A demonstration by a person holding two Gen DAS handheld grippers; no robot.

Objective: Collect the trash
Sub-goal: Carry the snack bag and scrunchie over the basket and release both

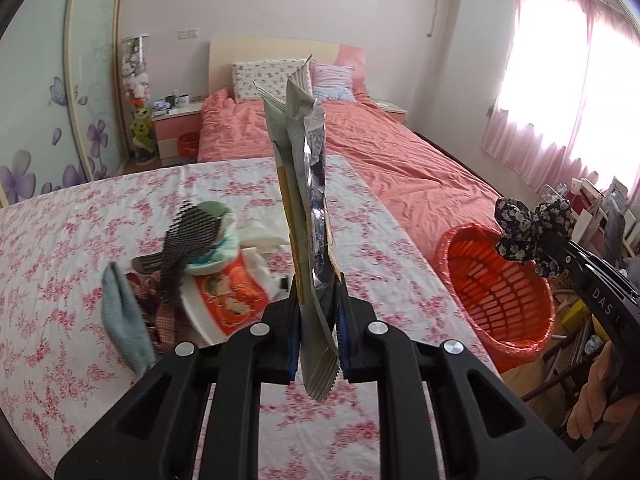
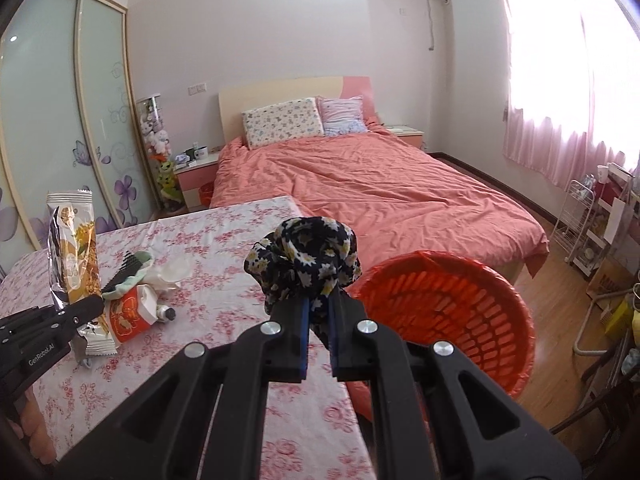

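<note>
Carry step: left gripper (image 1: 316, 280) jaws clamped on snack wrapper (image 1: 308, 184); right gripper (image 2: 318, 300) jaws clamped on flowery cloth (image 2: 304, 256). Next, prob. move both over red basket (image 2: 520, 320), lower right, & let go.

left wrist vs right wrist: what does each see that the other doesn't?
Only left wrist: a blue cloth at the pile's near edge and a hand on the right gripper.
Only right wrist: a tube beside the cup, and the wrapper's printed face.
Both: left gripper shut on the wrapper, right gripper shut on the floral cloth, the orange basket, the bed.
</note>
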